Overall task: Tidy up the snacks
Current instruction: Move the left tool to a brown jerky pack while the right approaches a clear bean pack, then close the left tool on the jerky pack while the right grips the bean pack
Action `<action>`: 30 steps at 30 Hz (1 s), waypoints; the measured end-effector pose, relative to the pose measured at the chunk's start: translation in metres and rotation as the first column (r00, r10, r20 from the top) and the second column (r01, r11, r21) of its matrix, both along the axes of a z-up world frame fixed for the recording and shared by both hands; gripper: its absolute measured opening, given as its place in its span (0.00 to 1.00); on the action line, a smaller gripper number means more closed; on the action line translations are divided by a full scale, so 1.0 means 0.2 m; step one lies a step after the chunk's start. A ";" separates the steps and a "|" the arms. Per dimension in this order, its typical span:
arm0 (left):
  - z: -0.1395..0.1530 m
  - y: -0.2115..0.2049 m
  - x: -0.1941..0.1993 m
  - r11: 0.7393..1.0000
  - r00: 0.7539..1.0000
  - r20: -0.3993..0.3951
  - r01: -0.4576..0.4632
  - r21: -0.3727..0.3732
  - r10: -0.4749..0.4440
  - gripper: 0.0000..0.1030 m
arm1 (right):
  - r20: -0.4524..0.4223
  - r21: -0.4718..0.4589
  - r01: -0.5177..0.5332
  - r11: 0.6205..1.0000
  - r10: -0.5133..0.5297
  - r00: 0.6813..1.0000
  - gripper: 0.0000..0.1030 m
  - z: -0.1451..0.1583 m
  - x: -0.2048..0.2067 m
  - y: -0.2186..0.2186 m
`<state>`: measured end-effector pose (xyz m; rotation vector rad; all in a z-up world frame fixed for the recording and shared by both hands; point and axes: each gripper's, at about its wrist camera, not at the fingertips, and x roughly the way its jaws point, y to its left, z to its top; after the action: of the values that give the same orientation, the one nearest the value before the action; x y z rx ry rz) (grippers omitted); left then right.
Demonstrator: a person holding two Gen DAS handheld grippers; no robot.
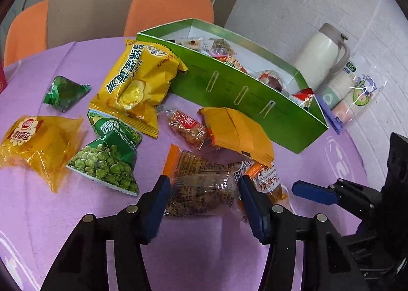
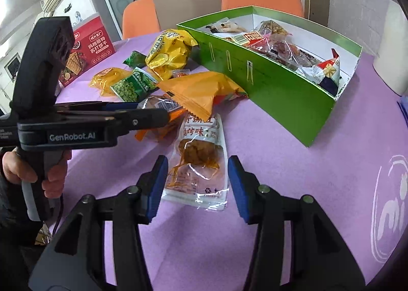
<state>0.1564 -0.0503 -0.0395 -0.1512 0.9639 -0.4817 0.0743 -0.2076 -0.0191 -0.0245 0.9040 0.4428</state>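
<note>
Left gripper (image 1: 204, 196): I see it wide open, clear brown snack pack (image 1: 204, 189) between its fingers at lower centre.
Right gripper (image 2: 197, 183): wide open around meat pouch (image 2: 199, 158), holding nothing.

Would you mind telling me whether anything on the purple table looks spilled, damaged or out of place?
Nothing looks spilled or torn. Loose packets lie in an overlapping heap beside the green cardboard box: the folded orange foil packet rests partly on the clear-wrapped brown snack. That is simply unsorted.

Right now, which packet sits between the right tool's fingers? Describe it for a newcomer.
Start at the green box on the purple tablecloth. In front of it lies a clear-and-white pouch showing a brown meat piece. Unlike the orange wrapper behind it, it is see-through with red lettering.
</note>
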 end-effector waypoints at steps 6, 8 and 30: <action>0.02 0.11 -0.15 1.000 1.000 0.008 -0.010 0.026 0.009 0.55 | -0.006 0.007 -0.018 1.000 0.018 1.000 0.50 -0.02 0.00 0.01; 0.02 0.14 -0.16 1.000 1.000 -0.010 -0.023 0.009 0.023 0.58 | -0.007 0.011 -0.020 1.000 0.020 1.000 0.53 -0.03 0.01 0.02; 0.01 0.09 -0.12 0.999 0.999 0.027 0.025 -0.022 -0.024 0.49 | 0.022 0.003 -0.015 1.000 0.015 1.000 0.32 -0.04 0.08 0.11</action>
<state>0.1315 -0.0330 -0.0367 -0.1532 0.9355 -0.5161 0.0901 -0.1865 -0.0272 -0.0336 0.8822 0.4575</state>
